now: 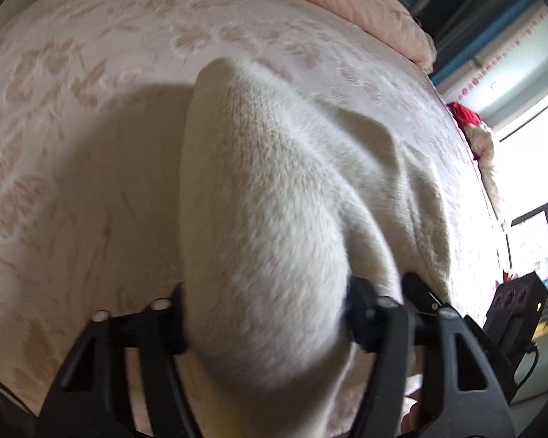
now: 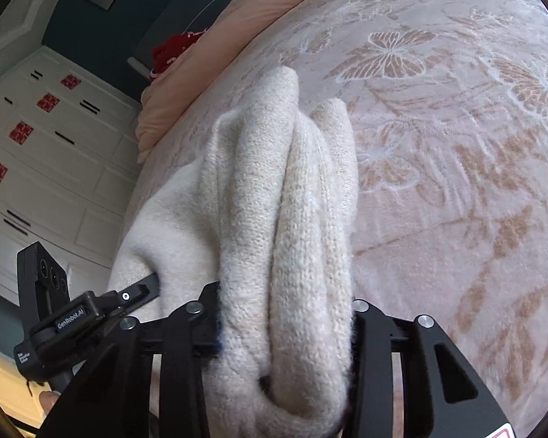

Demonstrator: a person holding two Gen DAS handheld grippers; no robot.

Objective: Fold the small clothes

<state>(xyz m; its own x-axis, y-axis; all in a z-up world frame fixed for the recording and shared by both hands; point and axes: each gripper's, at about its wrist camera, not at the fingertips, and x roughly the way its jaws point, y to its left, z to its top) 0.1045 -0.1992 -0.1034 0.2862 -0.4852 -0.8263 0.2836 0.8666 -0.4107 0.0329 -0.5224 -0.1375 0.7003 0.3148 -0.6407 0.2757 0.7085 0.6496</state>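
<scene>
A cream knitted garment [image 1: 274, 219], fuzzy and thick, perhaps a small sweater, fills the middle of both wrist views, lifted off a bed covered by a pale blanket with tan butterfly patterns [image 1: 73, 91]. In the left wrist view the left gripper [image 1: 266, 321] has its jaws clamped on a wide bunch of the knit at the bottom centre, and the cloth runs up and away toward mid-frame, where its far part trails onto the blanket. In the right wrist view the right gripper [image 2: 285, 328] likewise has its jaws closed on a rolled, doubled-up bundle [image 2: 292, 219]; the other gripper shows at lower left, touching the same cloth. A peach quilt [image 2: 208, 54] lies along the upper edge, with something red [image 2: 171, 51] beside it.

Judging by this, the fold is mid-way, both ends held up together. The risks are plain: the right-hand bundle is twisted into a rope rather than flat, so laying it down as it is would likely set a crooked, lumpy fold. The knit is bulky and soft, so a layer may slip out of either grip. The dragging far end could also catch on the plush blanket and pull the fold askew.
</scene>
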